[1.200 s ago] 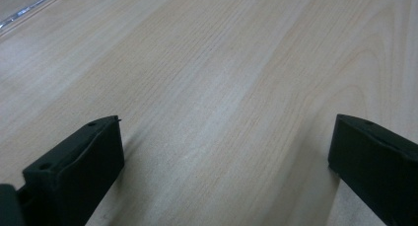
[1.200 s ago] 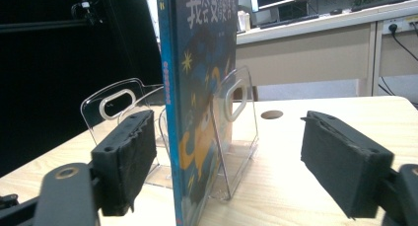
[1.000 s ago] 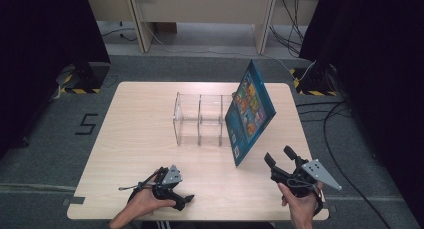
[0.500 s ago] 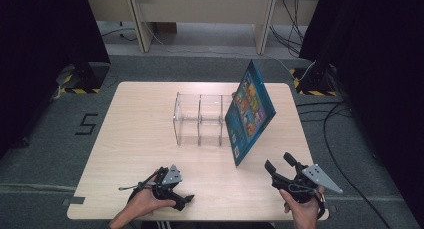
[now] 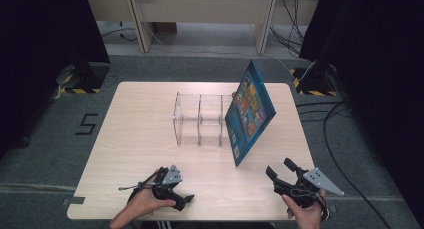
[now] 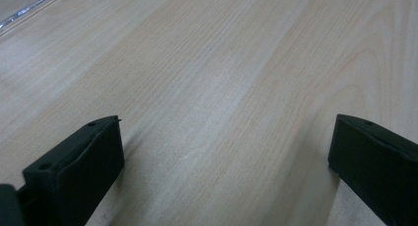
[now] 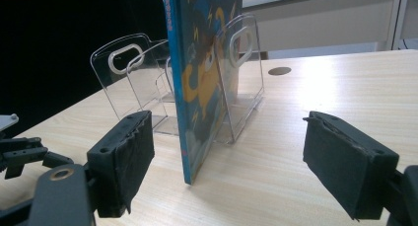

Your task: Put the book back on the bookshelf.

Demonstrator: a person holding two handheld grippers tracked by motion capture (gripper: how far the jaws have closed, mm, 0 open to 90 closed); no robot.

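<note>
A blue picture book [image 5: 250,111] stands tilted on the wooden table [image 5: 140,139], leaning against the right end of a clear acrylic rack [image 5: 200,120]. My right gripper [image 5: 280,168] is held near the front right edge, open, its jaws aimed at the book's lower corner and apart from it. In the right gripper view the book [image 7: 197,63] stands spine-on between the spread jaws of my right gripper [image 7: 226,116], with the rack [image 7: 123,68] behind it. My left gripper [image 5: 177,194] rests low at the front left, open over bare wood [image 6: 227,120].
Cables run over the grey floor right of the table [image 5: 335,119]. A floor mark "5" [image 5: 87,124] lies to the left. A round hole [image 7: 279,70] is set into the tabletop beyond the rack. The left gripper [image 7: 19,154] shows at the left of the right gripper view.
My right gripper has drifted slightly back toward the table's front edge, still open. The left gripper, book and rack have not moved.
</note>
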